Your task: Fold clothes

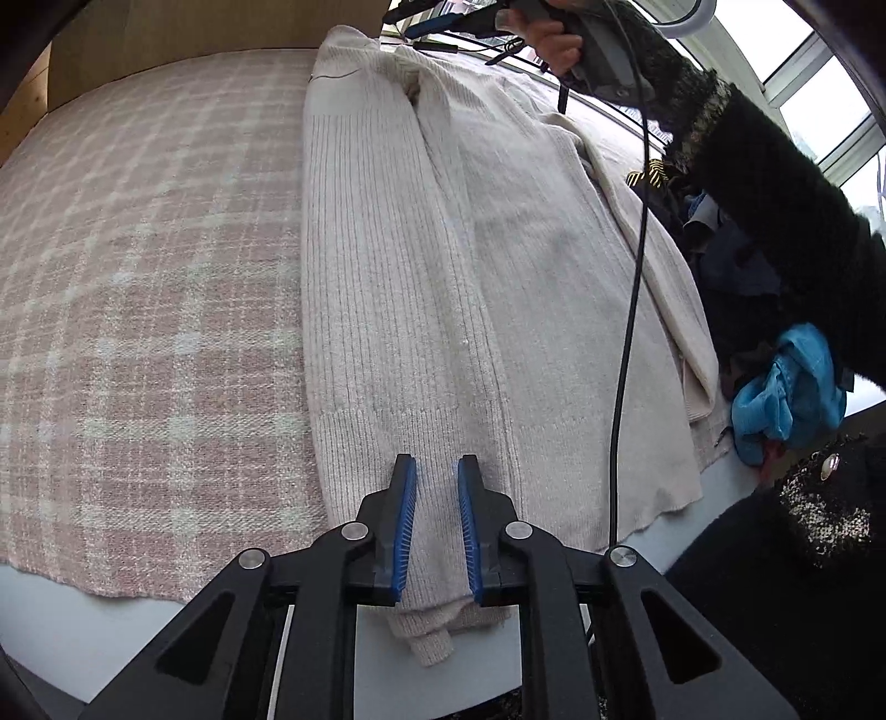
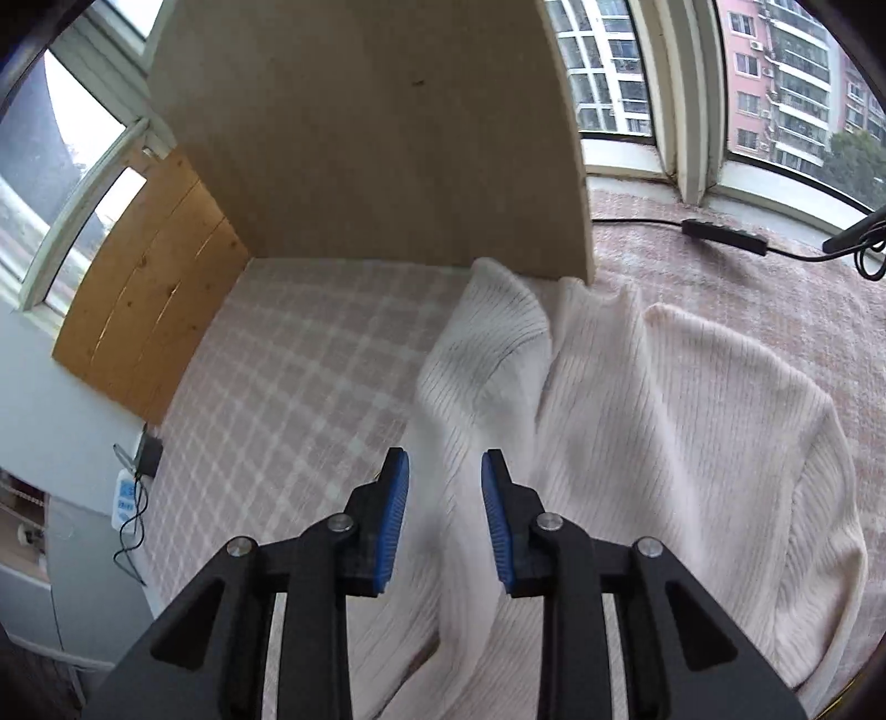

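Observation:
A cream ribbed sweater (image 1: pixel 443 266) lies lengthwise on a pink plaid blanket (image 1: pixel 138 277), with both sides folded in toward its middle. My left gripper (image 1: pixel 437 471) hovers over the hem at the near edge. Its blue pads stand a narrow gap apart and no fabric is pinched between them. In the right wrist view the collar end of the sweater (image 2: pixel 637 415) is rumpled, with a shoulder fold standing up. My right gripper (image 2: pixel 444 471) is open just above that fold and holds nothing. A hand (image 1: pixel 554 39) in a black fuzzy sleeve holds that gripper at the far end.
A heap of dark clothes with a blue cloth (image 1: pixel 786 387) lies to the right of the sweater. A black cable (image 1: pixel 631 277) hangs across it. A wooden board (image 2: pixel 376 138) stands behind the collar end, by a power strip (image 2: pixel 725 235) and windows.

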Motion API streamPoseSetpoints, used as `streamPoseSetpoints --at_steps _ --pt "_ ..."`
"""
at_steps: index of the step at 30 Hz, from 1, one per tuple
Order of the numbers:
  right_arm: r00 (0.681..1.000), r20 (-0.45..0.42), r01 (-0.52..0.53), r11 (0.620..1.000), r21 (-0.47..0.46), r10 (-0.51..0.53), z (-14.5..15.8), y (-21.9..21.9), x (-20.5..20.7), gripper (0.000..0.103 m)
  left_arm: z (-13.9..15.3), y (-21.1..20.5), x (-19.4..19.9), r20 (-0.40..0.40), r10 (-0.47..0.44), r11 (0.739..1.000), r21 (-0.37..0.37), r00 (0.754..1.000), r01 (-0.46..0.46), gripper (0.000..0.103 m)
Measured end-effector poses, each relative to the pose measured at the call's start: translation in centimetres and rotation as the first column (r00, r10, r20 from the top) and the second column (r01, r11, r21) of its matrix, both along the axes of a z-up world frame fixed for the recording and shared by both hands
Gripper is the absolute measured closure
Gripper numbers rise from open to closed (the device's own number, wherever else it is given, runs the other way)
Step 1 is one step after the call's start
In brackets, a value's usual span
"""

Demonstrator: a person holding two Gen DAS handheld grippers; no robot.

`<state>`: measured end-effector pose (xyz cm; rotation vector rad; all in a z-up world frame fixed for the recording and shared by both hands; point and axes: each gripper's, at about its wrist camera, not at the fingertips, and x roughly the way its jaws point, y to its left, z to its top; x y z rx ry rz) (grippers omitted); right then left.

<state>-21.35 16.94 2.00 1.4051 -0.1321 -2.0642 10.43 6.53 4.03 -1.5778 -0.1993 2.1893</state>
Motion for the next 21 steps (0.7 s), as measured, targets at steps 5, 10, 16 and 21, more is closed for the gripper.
streamPoseSetpoints --at_steps 5,10,16,21 --pt "0.991 0.031 -0.131 0.984 0.124 0.128 -3.5 -1.5 5.2 0.075 1.0 -0.4 1.5 -0.025 0.005 1.0 0.023 1.0 -0.005 0.088" --pt "0.992 0.116 -0.053 0.996 0.073 0.044 -2.8 2.1 4.9 0.076 -0.5 1.4 2.4 -0.012 -0.046 0.998 -0.045 0.999 0.045 0.088" --pt "0.982 -0.123 0.157 0.984 0.082 -0.146 7.3 15.4 9.1 0.052 2.5 2.6 3.2 -0.059 -0.047 0.999 -0.024 0.997 0.046 0.088" --pt "0.961 -0.058 0.275 0.946 0.172 -0.269 5.8 23.6 12.8 0.052 2.8 7.2 2.1 -0.089 -0.15 0.988 0.012 0.985 0.152 0.084"
